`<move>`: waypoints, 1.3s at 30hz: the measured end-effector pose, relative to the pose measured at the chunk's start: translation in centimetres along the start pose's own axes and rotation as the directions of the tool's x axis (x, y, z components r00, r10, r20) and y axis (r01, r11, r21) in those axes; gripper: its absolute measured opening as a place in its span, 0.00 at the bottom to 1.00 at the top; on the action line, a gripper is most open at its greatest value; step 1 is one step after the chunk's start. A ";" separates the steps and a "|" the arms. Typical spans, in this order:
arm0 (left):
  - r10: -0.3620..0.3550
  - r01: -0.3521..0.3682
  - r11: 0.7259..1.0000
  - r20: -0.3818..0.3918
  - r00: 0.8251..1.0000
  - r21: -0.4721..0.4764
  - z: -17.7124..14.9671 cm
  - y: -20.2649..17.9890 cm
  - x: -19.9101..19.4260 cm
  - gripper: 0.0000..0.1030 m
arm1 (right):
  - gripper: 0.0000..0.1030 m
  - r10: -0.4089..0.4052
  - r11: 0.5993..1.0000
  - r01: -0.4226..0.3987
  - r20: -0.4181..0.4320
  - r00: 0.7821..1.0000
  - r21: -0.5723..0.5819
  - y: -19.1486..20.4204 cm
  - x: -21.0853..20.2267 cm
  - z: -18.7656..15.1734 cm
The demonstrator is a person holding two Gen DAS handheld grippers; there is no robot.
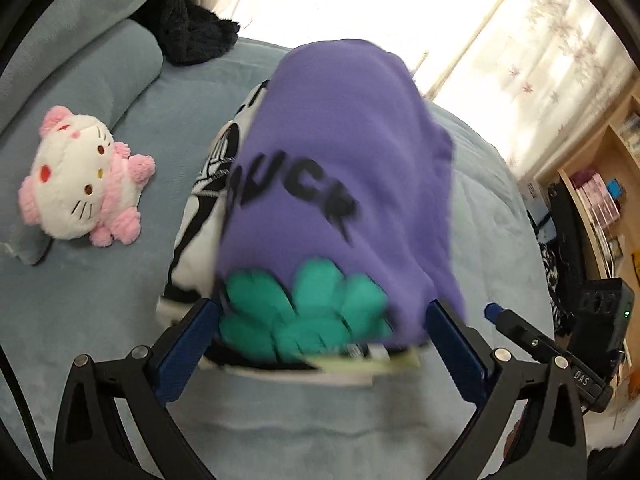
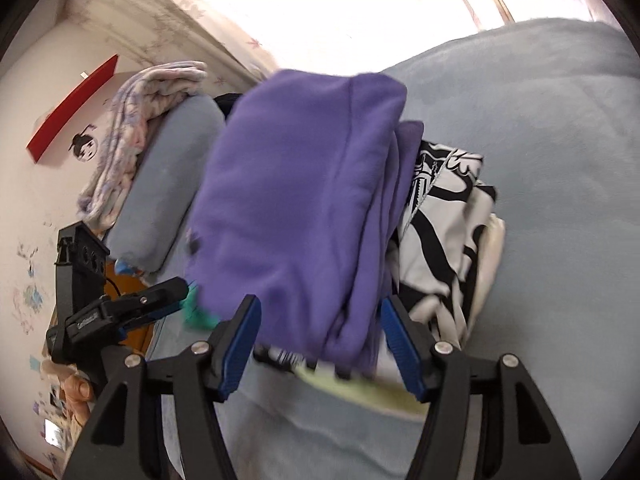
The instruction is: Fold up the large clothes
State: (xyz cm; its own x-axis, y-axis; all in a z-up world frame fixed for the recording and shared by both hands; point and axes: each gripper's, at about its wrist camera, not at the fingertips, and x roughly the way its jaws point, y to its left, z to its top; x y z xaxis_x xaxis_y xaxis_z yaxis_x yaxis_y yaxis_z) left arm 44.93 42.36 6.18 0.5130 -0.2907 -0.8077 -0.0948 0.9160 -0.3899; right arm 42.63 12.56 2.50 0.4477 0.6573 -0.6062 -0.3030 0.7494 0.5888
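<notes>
A folded purple garment [image 1: 340,152] with black lettering and a green print [image 1: 304,316] lies tilted on top of a black-and-white folded garment [image 2: 444,216] and a pale yellow-green one [image 2: 360,392], all on the blue-grey bed [image 2: 552,160]. My left gripper [image 1: 322,304] stands wide open, its blue pads on either side of the purple garment's near edge. My right gripper [image 2: 320,300] is also open, with the folded purple edge between its fingers and a little gap on each side. The picture is blurred around the cloth.
A pink and white plush cat [image 1: 80,184] lies on the bed to the left. A black fluffy cloth [image 1: 192,28] and a grey-blue pillow [image 2: 168,184] with a patterned blanket [image 2: 136,120] sit at the head. Wooden shelves [image 1: 600,184] stand beyond the bed's right side.
</notes>
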 end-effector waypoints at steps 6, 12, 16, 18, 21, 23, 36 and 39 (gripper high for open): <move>0.052 -0.055 0.995 0.041 0.998 0.081 -5.4 -4.1 -5.9 1.00 | 0.61 -0.038 0.997 0.038 0.015 0.999 -0.066 2.9 -8.2 -4.3; 0.109 -0.124 0.973 0.083 0.990 0.194 -12.0 -8.7 -10.9 1.00 | 0.61 -0.076 0.991 0.077 0.013 0.997 -0.110 4.1 -16.2 -9.7; 0.149 -0.168 0.951 0.092 0.985 0.258 -16.3 -12.1 -14.4 1.00 | 0.61 -0.107 0.982 0.109 0.020 0.994 -0.152 5.3 -21.6 -12.8; 0.164 -0.186 0.943 0.101 0.981 0.276 -18.5 -13.6 -16.4 1.00 | 0.61 -0.111 0.979 0.113 0.023 0.994 -0.171 6.2 -24.3 -14.0; 0.141 -0.171 0.943 0.122 0.983 0.286 -21.2 -15.5 -19.4 1.00 | 0.61 -0.116 0.973 0.120 0.036 0.993 -0.198 7.5 -28.6 -16.0; 0.117 -0.156 0.942 0.143 0.983 0.296 -23.4 -16.9 -21.5 1.00 | 0.61 -0.102 0.969 0.109 0.044 0.994 -0.223 8.2 -31.0 -17.5; 0.056 -0.162 0.905 0.268 0.962 0.394 -39.1 -25.4 -26.6 1.00 | 0.66 -0.163 0.949 0.172 0.054 0.985 -0.265 6.4 -37.9 -28.5; 0.043 -0.153 0.913 0.283 0.958 0.378 -41.8 -26.3 -26.1 1.00 | 0.66 -0.211 0.940 0.220 0.062 0.975 -0.262 5.1 -37.9 -30.8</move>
State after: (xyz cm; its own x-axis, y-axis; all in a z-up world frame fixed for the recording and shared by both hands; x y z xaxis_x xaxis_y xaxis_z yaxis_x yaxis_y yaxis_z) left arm -1.60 14.26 19.04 0.7290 -0.1609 -0.6653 0.1574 0.9853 -0.0658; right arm -1.79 -6.04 12.00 0.5526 0.4780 -0.6828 -0.4067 0.8697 0.2797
